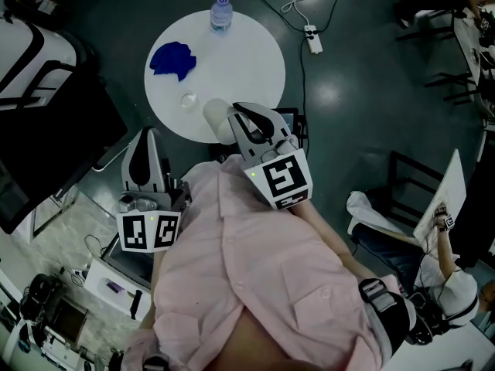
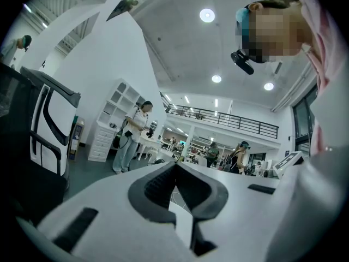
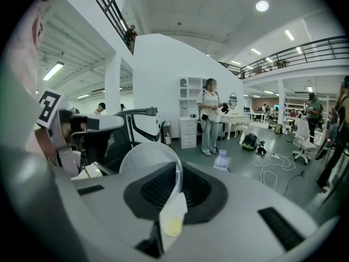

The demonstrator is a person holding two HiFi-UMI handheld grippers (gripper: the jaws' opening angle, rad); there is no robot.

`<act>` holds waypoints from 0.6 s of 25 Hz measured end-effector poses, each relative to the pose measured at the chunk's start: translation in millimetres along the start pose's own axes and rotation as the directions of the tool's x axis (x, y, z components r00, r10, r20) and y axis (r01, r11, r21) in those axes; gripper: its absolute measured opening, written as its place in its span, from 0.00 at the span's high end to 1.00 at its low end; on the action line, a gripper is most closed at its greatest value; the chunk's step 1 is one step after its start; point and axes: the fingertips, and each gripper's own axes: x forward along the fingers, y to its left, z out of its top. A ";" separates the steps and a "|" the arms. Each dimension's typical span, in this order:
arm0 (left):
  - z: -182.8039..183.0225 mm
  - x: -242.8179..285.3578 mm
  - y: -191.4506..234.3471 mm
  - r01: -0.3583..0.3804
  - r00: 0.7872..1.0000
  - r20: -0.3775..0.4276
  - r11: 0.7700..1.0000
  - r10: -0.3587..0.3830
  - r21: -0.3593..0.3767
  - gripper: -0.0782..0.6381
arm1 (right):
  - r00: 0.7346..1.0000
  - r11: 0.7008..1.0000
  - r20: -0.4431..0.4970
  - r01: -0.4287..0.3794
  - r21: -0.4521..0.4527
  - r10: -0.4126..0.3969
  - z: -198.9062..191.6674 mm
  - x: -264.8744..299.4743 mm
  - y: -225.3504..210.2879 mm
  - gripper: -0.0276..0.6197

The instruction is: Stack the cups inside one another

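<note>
Cup (image 3: pixel 147 157) sits pinched by its wall in our right tool (image 3: pixel 179 171) at the worktop (image 1: pixel 247 60) edge; our left tool (image 2: pixel 175 173) is pressed together, empty.

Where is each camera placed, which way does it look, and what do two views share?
Head view: on the person's head, facing steeply down at the round table; shows pink shirt, left tongs, right tongs.
Left gripper view: on the left tongs, shut and empty, facing level toward a standing person; pink shirt at right.
Right gripper view: on the right tongs, shut on a clear cup, facing the water bottle.
Shared: cup and bottle, in head and right gripper views.
</note>
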 end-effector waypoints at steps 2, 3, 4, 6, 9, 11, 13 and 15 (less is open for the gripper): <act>0.9 -0.6 0.6 -0.004 1.000 0.005 1.000 0.004 -0.002 0.88 | 1.000 1.000 -0.001 -0.001 0.000 0.001 0.1 0.0 0.2 0.89; 1.2 -1.1 1.1 -0.006 1.000 0.006 1.000 0.006 -0.003 0.88 | 1.000 1.000 -0.001 -0.002 0.000 0.002 0.3 0.1 0.7 0.89; 1.4 -1.6 1.5 -0.006 1.000 0.007 1.000 0.007 -0.004 0.88 | 1.000 1.000 -0.002 -0.002 -0.001 0.002 0.6 0.2 1.3 0.89; 2.0 -2.0 1.4 -0.005 1.000 0.009 1.000 0.005 -0.006 0.88 | 1.000 1.000 -0.003 -0.002 -0.002 0.002 1.0 0.2 2.0 0.89; 2.2 -3.6 0.4 -0.003 1.000 0.012 1.000 0.003 -0.007 0.88 | 1.000 1.000 -0.005 -0.001 -0.005 0.001 -0.2 -0.7 2.7 0.89; 2.7 -4.1 0.3 -0.001 1.000 0.016 1.000 0.002 -0.007 0.88 | 1.000 1.000 -0.010 -0.002 -0.006 0.002 -1.6 0.2 3.2 0.89; 2.1 -4.6 1.5 -0.003 1.000 0.015 1.000 0.003 -0.008 0.88 | 1.000 1.000 -0.013 -0.006 -0.007 0.006 -2.2 2.1 4.2 0.89; 1.7 -4.6 3.1 -0.006 1.000 0.014 1.000 0.007 -0.008 0.88 | 1.000 1.000 -0.015 -0.011 -0.008 0.011 -2.6 3.9 5.3 0.89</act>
